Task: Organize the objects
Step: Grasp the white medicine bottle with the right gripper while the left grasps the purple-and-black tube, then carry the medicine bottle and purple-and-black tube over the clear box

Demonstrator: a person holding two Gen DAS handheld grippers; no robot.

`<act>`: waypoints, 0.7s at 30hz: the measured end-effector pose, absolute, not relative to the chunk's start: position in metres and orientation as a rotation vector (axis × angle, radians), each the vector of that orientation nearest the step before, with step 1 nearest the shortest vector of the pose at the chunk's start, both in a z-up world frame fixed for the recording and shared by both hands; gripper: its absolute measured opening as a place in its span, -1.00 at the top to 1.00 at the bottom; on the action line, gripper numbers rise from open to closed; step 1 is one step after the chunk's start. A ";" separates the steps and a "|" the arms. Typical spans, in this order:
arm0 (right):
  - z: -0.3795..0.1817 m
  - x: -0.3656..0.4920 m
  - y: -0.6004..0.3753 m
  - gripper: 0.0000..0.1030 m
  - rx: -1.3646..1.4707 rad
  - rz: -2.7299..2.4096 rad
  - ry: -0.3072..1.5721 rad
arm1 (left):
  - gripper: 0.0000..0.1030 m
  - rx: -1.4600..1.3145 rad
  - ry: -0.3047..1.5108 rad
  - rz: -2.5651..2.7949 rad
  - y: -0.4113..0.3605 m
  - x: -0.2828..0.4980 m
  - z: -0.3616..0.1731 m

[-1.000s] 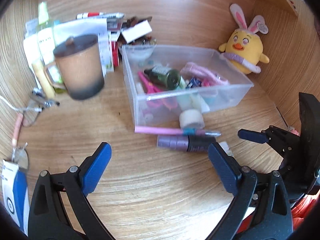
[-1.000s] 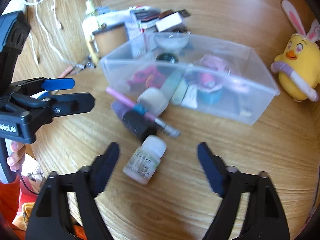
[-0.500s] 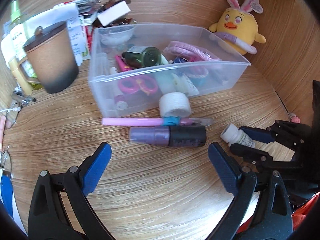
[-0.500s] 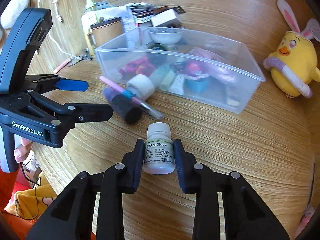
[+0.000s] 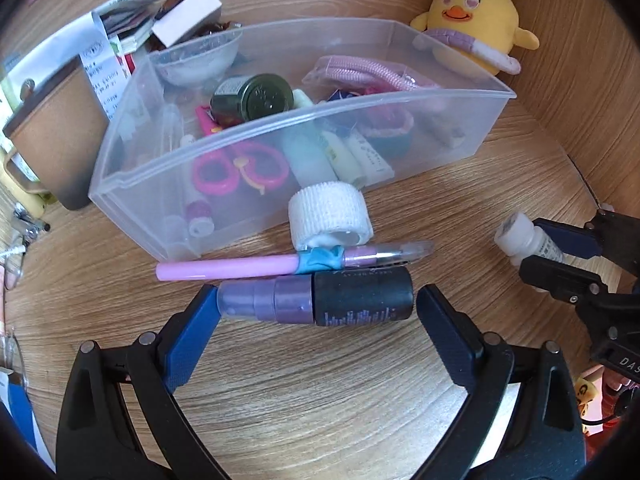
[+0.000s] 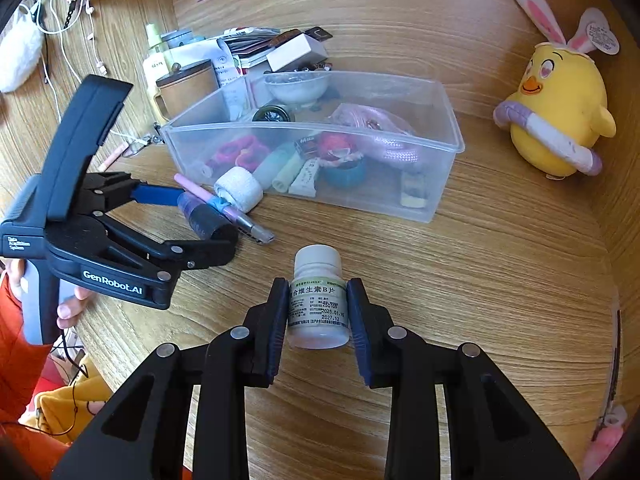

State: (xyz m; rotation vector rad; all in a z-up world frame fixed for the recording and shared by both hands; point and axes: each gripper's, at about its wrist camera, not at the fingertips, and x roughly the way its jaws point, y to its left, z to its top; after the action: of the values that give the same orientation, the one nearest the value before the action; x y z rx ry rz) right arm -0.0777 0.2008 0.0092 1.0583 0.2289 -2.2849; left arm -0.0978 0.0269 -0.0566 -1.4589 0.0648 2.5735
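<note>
At lower centre of the right wrist view: right gripper (image 6: 318, 318), jaws clamped on a white pill bottle (image 6: 318, 300), cap pointing away, label facing up, held above the wooden desk (image 6: 480, 280)

Lower centre of the left wrist view: left gripper (image 5: 316, 318), jaws spread wide to either side of a purple-and-black bottle (image 5: 320, 304) lying crosswise on the desk; the left pad looks to touch its purple end, the right pad stands just off its black end

Just beyond that bottle: pink pen (image 5: 280, 262) with a blue band, lying parallel and touching it

Behind the pen, against the box wall: white bandage roll (image 5: 330, 216)

Centre frame, farther back: clear plastic box (image 5: 192, 160) holding pink scissors (image 5: 240, 168), a dark green bottle (image 5: 252, 98), tubes, a pink cord and a small clear bowl

Left of the box: brown lidded mug (image 5: 56, 132)

Upper left: stack of papers and boxes (image 5: 160, 20)

Upper right, against the wooden back panel: yellow chick plush (image 5: 472, 16) with rabbit ears
</note>
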 end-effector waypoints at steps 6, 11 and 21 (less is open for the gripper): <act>0.013 -0.081 0.197 0.48 1.044 -2.283 0.208 | -0.80 -1.433 0.020 2.575 0.022 -0.098 -0.058; 0.017 -0.083 0.200 0.48 1.032 -2.296 0.201 | -0.74 -1.418 0.000 2.590 0.016 -0.090 -0.057; 0.031 -0.086 0.205 0.48 0.995 -2.324 0.158 | -0.74 -1.335 -0.022 2.642 0.009 -0.066 -0.031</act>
State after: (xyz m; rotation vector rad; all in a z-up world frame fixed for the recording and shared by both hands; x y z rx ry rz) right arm -0.0856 0.2053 0.0306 0.9947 0.1580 -2.3245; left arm -0.0663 0.0085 -0.0310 -1.3348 -0.0222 2.6425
